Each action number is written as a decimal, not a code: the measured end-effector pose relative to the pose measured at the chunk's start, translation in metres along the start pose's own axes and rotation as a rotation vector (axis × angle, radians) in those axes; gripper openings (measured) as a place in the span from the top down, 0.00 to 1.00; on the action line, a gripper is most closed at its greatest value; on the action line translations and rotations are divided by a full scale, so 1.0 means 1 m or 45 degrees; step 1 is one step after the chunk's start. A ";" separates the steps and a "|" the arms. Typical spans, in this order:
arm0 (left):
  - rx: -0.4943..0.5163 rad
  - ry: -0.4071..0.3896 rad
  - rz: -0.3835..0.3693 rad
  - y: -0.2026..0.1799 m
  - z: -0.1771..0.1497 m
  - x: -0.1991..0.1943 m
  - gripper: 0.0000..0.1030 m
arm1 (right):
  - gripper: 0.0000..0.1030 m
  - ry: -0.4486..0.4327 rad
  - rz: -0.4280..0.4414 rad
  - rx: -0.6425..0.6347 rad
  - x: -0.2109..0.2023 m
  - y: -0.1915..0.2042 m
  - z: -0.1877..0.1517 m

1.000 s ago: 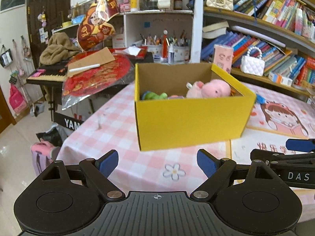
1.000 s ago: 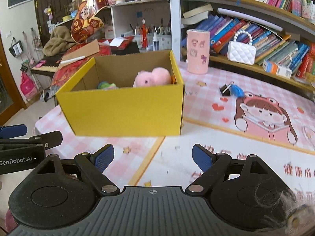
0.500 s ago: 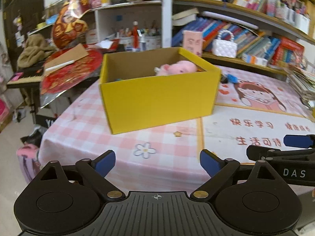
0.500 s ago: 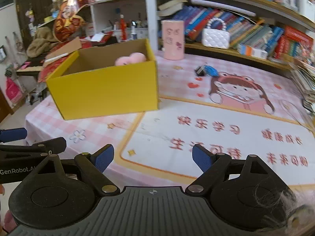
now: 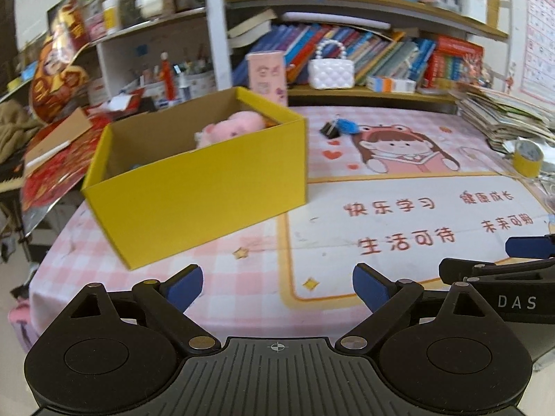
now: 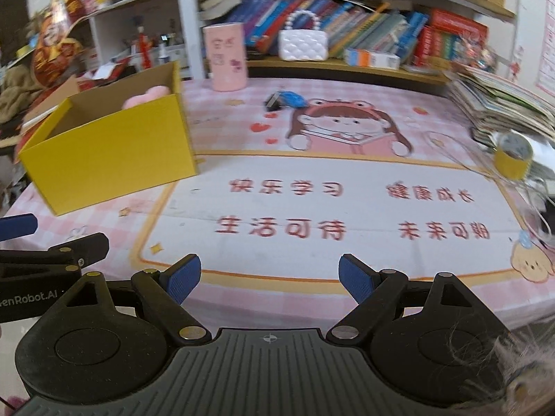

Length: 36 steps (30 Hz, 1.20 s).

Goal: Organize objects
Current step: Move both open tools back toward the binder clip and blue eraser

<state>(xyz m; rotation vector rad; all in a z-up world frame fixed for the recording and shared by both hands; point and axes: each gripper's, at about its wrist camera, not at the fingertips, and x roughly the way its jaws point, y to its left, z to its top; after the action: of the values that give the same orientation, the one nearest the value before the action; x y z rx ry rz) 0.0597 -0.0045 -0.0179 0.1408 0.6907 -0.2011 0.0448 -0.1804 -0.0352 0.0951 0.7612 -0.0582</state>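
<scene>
Two grippers are in use, one in each of my hands, and both hover above the near edge of the bench (image 5: 215, 294), which is covered by a pink checked cloth with a cartoon girl print. My left gripper (image 5: 277, 286) has its blue pads spread wide apart with nothing between them. My right gripper (image 6: 269, 279) likewise stands apart and empty. The open yellow cardboard box (image 5: 204, 187) sits on the left part of the bench, ahead and left of both grippers. A pink plush toy (image 5: 230, 128) lies inside it, against the far wall. A small blue object with a black clip (image 6: 286, 100) lies on the cloth beyond the box, near the printed girl. A yellow roll of tape (image 6: 513, 159) rests at the right edge, beside a stack of books (image 6: 499, 100).
</scene>
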 end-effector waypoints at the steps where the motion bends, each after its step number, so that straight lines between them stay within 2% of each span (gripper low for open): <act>1: 0.006 0.002 -0.007 -0.004 0.002 0.003 0.07 | 0.17 0.000 -0.012 0.011 0.000 -0.004 0.001; 12: 0.074 0.005 -0.071 -0.047 0.032 0.036 0.07 | 0.17 0.001 -0.103 0.118 0.013 -0.061 0.018; 26: 0.036 0.046 -0.119 -0.092 0.074 0.089 0.07 | 0.17 0.014 -0.112 0.126 0.059 -0.118 0.068; 36: -0.033 0.048 -0.047 -0.111 0.106 0.131 0.07 | 0.17 0.026 -0.065 0.075 0.099 -0.149 0.104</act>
<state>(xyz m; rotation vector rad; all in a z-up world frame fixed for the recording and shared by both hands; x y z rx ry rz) 0.1983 -0.1507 -0.0279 0.1070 0.7334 -0.2254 0.1751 -0.3410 -0.0386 0.1326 0.7822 -0.1286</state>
